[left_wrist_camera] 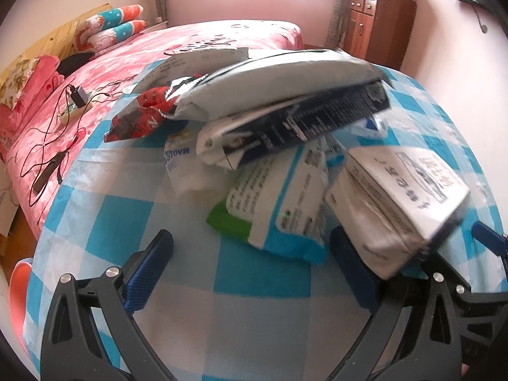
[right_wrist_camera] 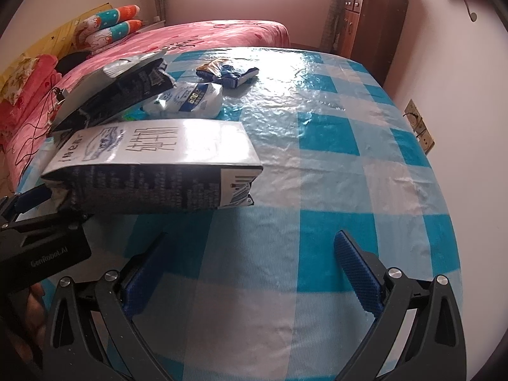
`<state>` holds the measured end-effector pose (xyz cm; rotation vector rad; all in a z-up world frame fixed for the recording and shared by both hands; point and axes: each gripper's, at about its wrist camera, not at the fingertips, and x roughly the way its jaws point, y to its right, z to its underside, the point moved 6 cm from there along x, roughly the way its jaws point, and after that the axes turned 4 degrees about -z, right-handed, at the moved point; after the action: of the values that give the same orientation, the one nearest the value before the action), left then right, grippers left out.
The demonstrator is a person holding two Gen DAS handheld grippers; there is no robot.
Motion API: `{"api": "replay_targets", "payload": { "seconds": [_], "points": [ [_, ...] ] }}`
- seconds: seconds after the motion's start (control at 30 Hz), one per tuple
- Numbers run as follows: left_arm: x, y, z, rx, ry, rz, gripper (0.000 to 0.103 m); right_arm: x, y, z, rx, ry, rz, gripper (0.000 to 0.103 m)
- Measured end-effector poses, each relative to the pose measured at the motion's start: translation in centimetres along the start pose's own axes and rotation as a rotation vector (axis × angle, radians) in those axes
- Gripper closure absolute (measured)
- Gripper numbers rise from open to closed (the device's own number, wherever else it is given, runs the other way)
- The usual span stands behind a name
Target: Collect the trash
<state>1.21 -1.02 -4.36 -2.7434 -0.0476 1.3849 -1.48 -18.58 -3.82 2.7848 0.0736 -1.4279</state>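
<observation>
A bedroom table (right_wrist_camera: 333, 165) gathers trash; the left gripper (left_wrist_camera: 250, 266), spread, seemingly carries a milk carton (right_wrist_camera: 152, 165) toward the pile; the right gripper (right_wrist_camera: 254, 273) gapes empty.

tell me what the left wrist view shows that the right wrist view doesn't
Only the left wrist view shows the red patterned packet, the green-edged wrapper and the blue-edged white bag in the pile.

Only the right wrist view shows the crumpled blue snack wrapper lying apart at the far side, and the wall socket.

Both show the white milk carton over the checked tablecloth, the large silver bag and the pink bed.
</observation>
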Motion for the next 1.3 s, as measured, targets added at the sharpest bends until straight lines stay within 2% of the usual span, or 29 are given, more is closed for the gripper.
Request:
{"api": "replay_targets", "payload": {
  "seconds": [0.17, 0.37, 0.67, 1.0, 1.3],
  "points": [
    [-1.3, 0.0, 1.7, 0.034, 0.004, 0.03, 0.004, -1.2, 0.0, 1.2, 0.018, 0.015, -0.018, 0.004],
    [-3.3, -1.0, 3.2, 0.046, 0.039, 0.046, 0.004, -4.3, -0.2, 1.8, 0.029, 0.119, -0.058, 0.004],
    [-7.6, -2.6, 4.0, 0.025, 0.112, 0.085, 0.004, -8.0, -1.6, 2.8, 0.033, 0.219, -0.108, 0.004],
    [-10.7, -5.8, 4.8, -0.012, 0.164, 0.072, 0.004, -13.8, -2.6, 3.3, 0.023, 0.394, -0.079, 0.004],
    [-11.8, -7.7, 5.6, -0.031, 0.188, 0.076, 0.004, -15.8, -4.0, 4.1, 0.028, 0.392, -0.096, 0.004]
  ]
}}
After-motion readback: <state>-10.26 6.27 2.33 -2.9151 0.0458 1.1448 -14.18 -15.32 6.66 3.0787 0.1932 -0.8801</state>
